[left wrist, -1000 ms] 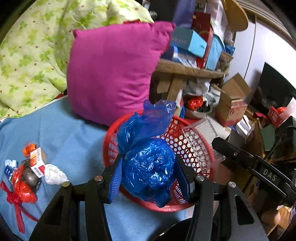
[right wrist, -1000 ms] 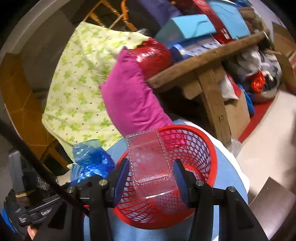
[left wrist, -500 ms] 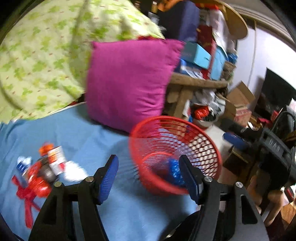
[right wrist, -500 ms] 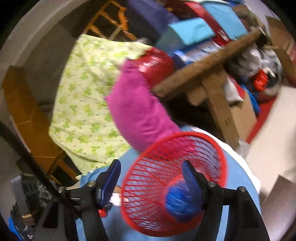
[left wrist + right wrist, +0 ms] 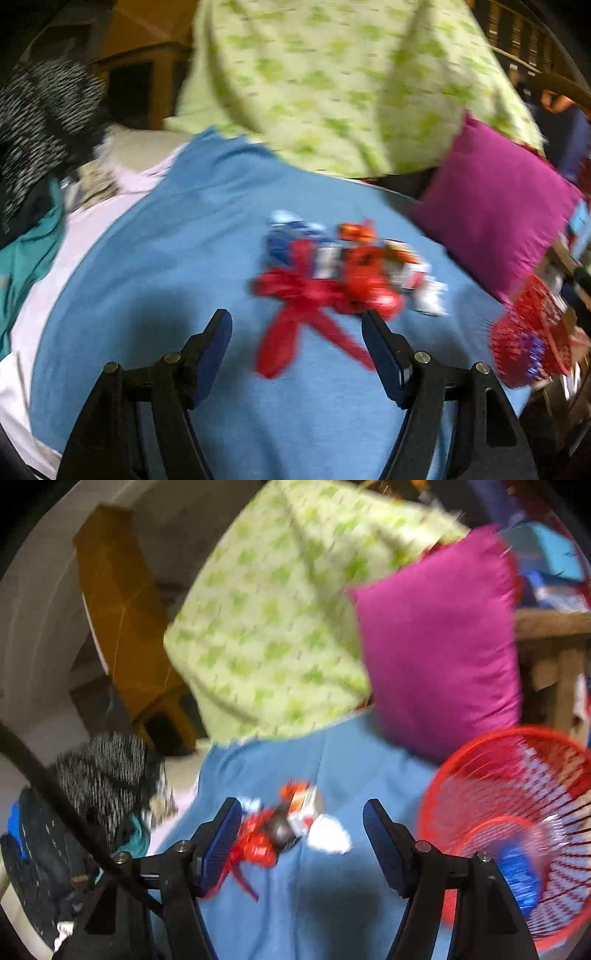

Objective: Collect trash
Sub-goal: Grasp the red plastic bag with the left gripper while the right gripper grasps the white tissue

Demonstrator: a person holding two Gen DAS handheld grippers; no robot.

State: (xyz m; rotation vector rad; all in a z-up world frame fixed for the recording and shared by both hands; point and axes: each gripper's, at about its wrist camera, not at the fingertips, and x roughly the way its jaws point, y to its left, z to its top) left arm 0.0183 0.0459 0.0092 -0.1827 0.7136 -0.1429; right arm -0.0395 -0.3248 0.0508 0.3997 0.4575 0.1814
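Your jaws are released and empty, the left gripper's (image 5: 297,349) having just been opening. Aim past the red basket (image 5: 517,812) on the blue sheet (image 5: 166,277); take the red ribbon (image 5: 299,314), then the white wad (image 5: 328,834).

Bare blue sheet (image 5: 155,280) before trash pile (image 5: 343,273), magenta pillow (image 5: 491,210) and red basket (image 5: 517,827) rightward

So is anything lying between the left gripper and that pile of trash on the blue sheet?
Nothing visible. The left gripper is open over the bare blue sheet, and the trash pile lies just beyond its fingertips, its red ribbon trailing between them.
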